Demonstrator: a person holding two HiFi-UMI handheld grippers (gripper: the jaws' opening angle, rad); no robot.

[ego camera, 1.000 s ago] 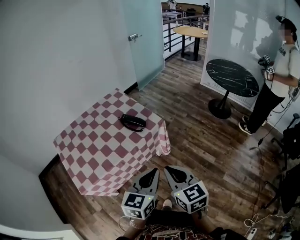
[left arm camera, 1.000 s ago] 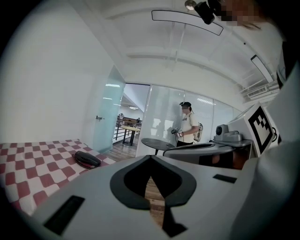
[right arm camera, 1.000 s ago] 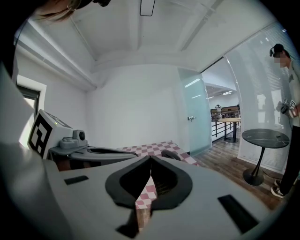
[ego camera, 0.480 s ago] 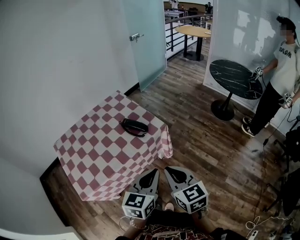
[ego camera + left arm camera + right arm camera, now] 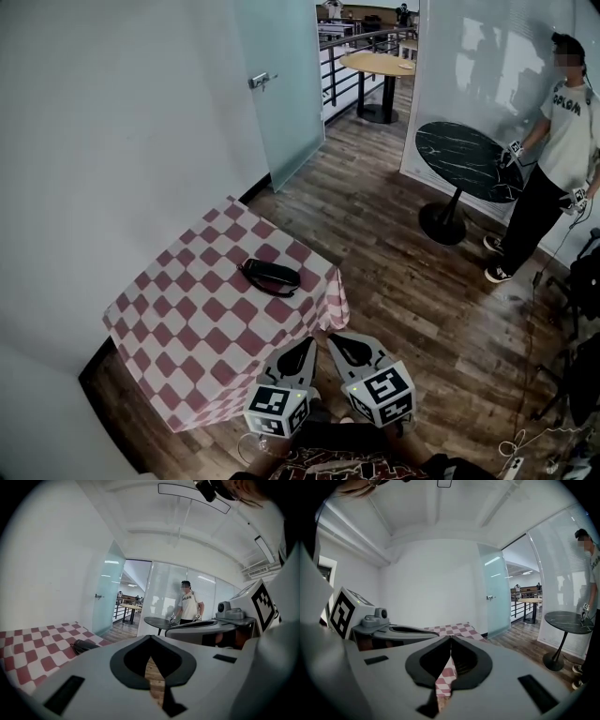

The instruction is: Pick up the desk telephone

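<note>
On checkered cloth point(image 5: 187, 319) lies the dark, flat desk telephone point(image 5: 270, 277); left hand-held gripper point(image 5: 311, 341), right hand-held gripper point(image 5: 331, 337) clenched.

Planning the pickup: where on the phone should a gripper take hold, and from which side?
Probably its middle, across the narrow width. The phone lies flat and long on the table, lengthwise left to right in the head view, so come from above on the near side.

The desk telephone point(image 5: 270, 276) is just a dark lump, handset and keys too small to tell, the surface point(image 5: 178, 314) beneath it hidden under checked cloth point(image 5: 330, 298).
</note>
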